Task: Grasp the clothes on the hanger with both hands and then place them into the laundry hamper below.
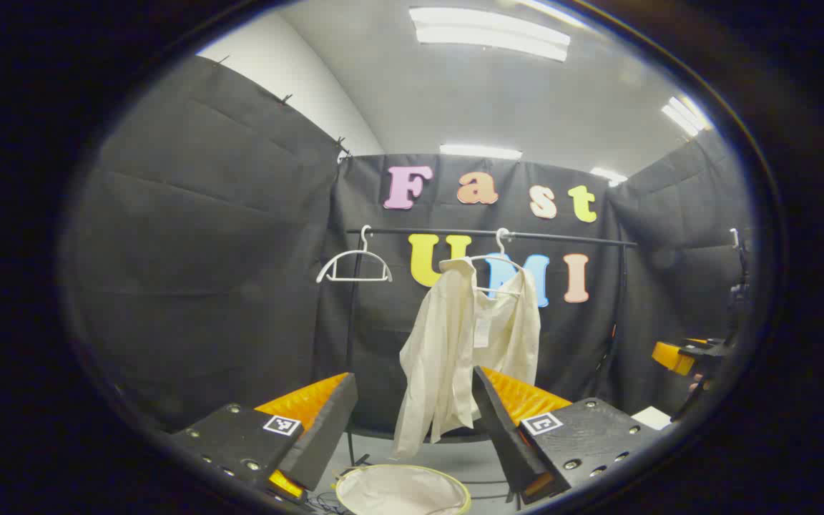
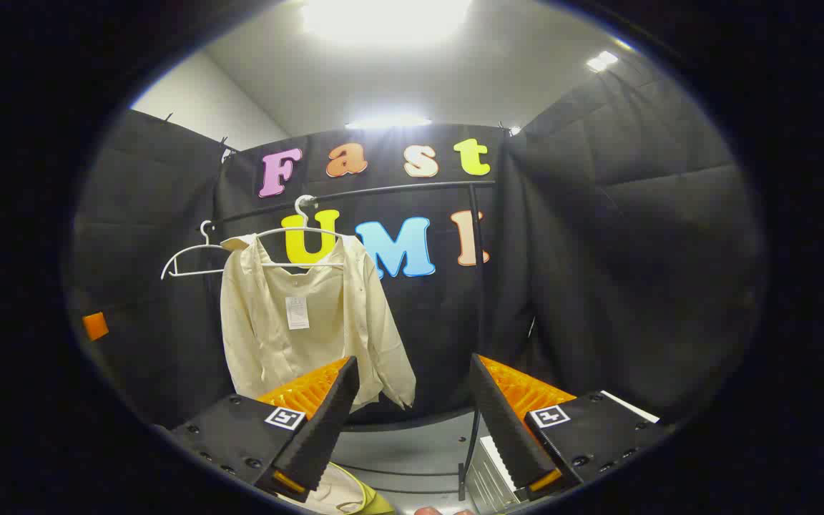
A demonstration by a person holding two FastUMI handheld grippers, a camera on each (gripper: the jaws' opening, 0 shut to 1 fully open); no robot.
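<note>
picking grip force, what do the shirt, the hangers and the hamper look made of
Shirt: thin cream woven cloth, matte, with soft creases. Hangers: white and smooth, likely plastic or coated wire. Hamper: pale fabric liner on a yellow-green rim, probably a soft pop-up type.

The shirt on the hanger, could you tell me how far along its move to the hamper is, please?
Nothing is done yet: the cream shirt hangs on its hanger. Both the left gripper and right gripper are open, short of it. Grasping and lowering into the hamper remain.

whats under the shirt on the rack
A round hamper sits on the floor below the cream shirt, its pale lining showing. Its lower part is out of sight, so I cannot tell whether anything lies inside.
</note>
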